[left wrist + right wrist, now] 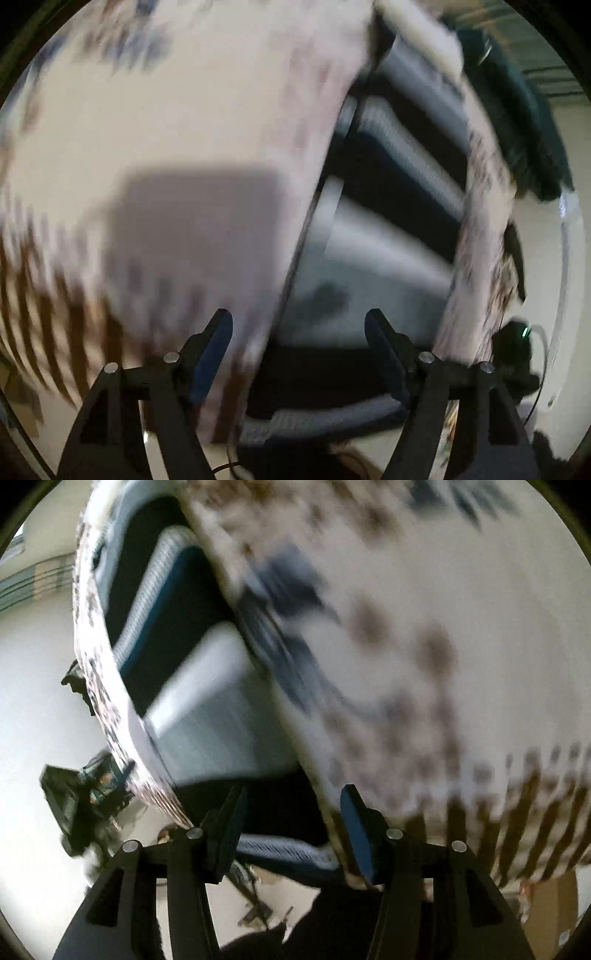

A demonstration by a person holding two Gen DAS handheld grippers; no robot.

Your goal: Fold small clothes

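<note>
In the left wrist view, the blurred white patterned knit garment (177,140) fills the upper left, ahead of and above the left gripper (298,325), whose fingers stand apart with the cloth's edge running down just beside the left finger (214,354). To the right lies a dark-and-pale striped ribbed cloth (399,155), and right of that a narrow strip of the patterned garment. In the right wrist view the layout is mirrored: the garment spreads upper right, the striped cloth (192,672) lies left of it, and the right gripper (291,805) sits below, jaws apart.
</note>
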